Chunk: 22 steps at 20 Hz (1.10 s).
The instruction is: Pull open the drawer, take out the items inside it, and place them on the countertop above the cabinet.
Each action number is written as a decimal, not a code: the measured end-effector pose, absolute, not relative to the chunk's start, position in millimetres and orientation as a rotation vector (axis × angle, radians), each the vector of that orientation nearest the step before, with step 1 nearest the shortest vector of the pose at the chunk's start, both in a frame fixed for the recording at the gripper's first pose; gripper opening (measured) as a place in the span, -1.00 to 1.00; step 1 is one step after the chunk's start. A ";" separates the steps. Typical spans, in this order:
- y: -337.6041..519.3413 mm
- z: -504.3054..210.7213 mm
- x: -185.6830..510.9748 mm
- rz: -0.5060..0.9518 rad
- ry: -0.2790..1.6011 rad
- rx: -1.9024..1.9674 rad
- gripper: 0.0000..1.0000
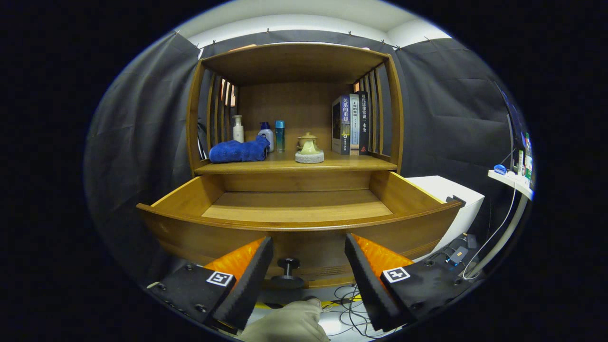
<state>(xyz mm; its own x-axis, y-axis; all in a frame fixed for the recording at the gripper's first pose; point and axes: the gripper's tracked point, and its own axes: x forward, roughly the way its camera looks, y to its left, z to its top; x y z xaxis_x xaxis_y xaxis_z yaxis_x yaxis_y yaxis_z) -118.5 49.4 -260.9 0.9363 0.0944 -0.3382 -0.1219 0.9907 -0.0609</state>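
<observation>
Claw (308,259) spread wide with nothing between its 2 fingers, drawer (299,223) pulled open just ahead, its knob (288,271) between the fingers, blue towel (239,150), bottles and teapot (308,141) on the counter (342,165) above

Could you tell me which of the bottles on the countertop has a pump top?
The white pump bottle, standing leftmost behind the blue towel. The teal bottle has a plain cap. The gripper is open near the drawer knob.

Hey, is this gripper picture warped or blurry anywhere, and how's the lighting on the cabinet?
Gripper view: fisheye bows the open drawer front into a curve; shelf items like the blue towel look sharp; light falls evenly, the drawer knob sits in shade between the open gripper fingers.
</observation>
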 end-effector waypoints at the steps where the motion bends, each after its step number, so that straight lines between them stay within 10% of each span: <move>1: 56.0 -264.4 -118.6 0.126 0.351 -0.077 0.97; 22: 51.5 -261.1 -89.4 0.120 0.370 -0.095 0.96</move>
<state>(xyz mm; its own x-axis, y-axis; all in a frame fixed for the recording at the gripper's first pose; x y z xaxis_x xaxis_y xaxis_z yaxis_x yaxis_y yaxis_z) -89.4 51.5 -261.1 0.9254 0.0998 -0.3655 -0.1343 0.9885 -0.0701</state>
